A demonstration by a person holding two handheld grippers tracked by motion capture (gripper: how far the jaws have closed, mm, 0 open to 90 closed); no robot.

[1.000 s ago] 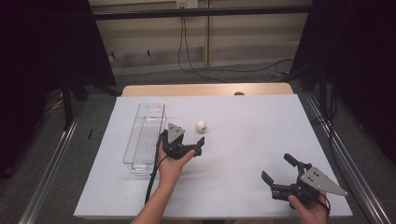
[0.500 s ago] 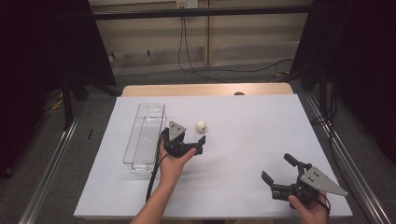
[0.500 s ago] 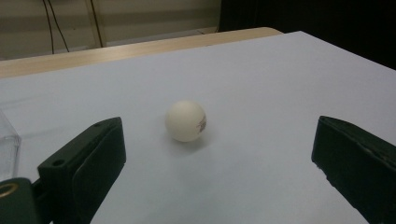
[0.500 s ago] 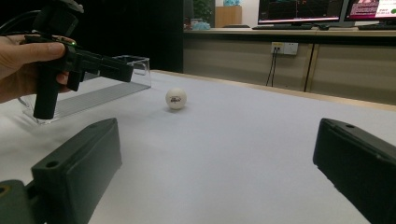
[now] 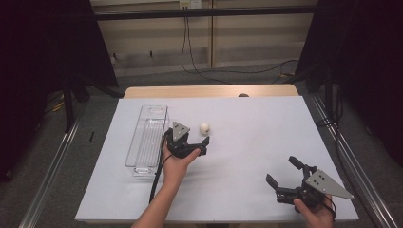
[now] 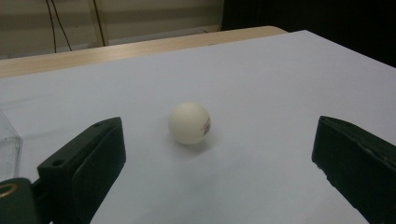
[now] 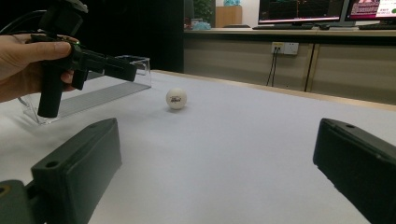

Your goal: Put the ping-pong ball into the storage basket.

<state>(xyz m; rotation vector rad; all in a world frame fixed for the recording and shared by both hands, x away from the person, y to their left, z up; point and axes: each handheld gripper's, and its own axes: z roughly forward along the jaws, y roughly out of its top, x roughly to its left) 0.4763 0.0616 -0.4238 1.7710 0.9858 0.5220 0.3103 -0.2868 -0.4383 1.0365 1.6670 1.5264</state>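
1. We see a small white ball (image 6: 189, 122), round, matte, with a small printed mark.
2. It rests on the table (image 5: 247, 142), just beyond our left gripper (image 5: 194, 144), jaws spread.
3. Our right gripper (image 5: 284, 174) is also spread, well apart.

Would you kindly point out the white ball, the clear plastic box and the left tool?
white ball (image 6: 189, 123), left gripper view, its middle.
clear plastic box (image 5: 142, 145), high view, its ribbed floor.
left tool (image 5: 205, 146), high view, between its tips.
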